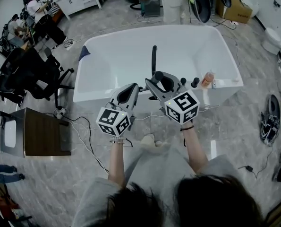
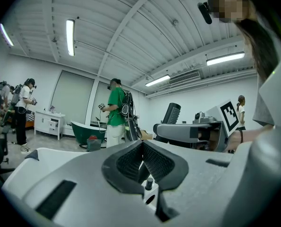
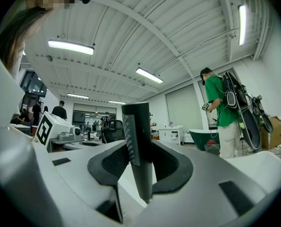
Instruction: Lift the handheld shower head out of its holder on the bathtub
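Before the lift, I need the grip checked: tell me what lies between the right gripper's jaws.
The black shower head stands upright between the pads of the right gripper, which close on it; nothing else is there. The right gripper view shows this.

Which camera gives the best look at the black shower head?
The right gripper view: the shower head fills the centre, large and sharp, between the right gripper's jaws. The head view shows only a thin dark rod at the bathtub rim; the left gripper view shows just its top.

Open lab hall — bathtub (image 1: 131, 56), office chairs (image 1: 30, 74), rig-wearing people (image 1: 35, 7).
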{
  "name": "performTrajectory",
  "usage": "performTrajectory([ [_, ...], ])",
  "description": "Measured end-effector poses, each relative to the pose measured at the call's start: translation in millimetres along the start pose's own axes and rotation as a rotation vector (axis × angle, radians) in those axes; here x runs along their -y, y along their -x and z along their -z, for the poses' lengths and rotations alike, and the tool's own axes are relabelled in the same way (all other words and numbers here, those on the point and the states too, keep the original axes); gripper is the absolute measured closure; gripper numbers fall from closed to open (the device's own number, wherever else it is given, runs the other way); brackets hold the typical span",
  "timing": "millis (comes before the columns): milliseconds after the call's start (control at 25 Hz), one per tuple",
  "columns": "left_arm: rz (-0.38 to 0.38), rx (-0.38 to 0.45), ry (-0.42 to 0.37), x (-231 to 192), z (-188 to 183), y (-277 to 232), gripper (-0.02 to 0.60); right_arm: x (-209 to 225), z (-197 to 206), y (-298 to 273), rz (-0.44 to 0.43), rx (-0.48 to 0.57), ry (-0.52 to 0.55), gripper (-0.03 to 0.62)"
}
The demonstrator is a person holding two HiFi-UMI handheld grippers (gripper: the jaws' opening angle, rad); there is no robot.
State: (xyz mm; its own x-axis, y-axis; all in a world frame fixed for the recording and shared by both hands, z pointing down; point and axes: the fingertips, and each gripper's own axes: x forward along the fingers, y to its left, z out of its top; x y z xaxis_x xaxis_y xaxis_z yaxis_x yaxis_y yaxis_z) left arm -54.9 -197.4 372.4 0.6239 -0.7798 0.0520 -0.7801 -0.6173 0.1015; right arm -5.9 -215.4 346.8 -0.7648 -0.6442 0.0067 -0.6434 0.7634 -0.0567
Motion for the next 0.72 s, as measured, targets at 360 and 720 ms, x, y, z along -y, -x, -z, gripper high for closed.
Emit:
performTrajectory([
  [360, -0.004, -0.001, -0.003, -1.7, 1.2, -0.4, 0.577, 2.8, -1.0, 1.0, 0.002, 0.003, -0.002, 0.457],
  [720, 0.000, -0.007, 0.007, -6.4, 5.6, -3.3, 0.577, 4.8, -1.3, -3.0, 0.001, 0.007, -0.008, 0.457],
])
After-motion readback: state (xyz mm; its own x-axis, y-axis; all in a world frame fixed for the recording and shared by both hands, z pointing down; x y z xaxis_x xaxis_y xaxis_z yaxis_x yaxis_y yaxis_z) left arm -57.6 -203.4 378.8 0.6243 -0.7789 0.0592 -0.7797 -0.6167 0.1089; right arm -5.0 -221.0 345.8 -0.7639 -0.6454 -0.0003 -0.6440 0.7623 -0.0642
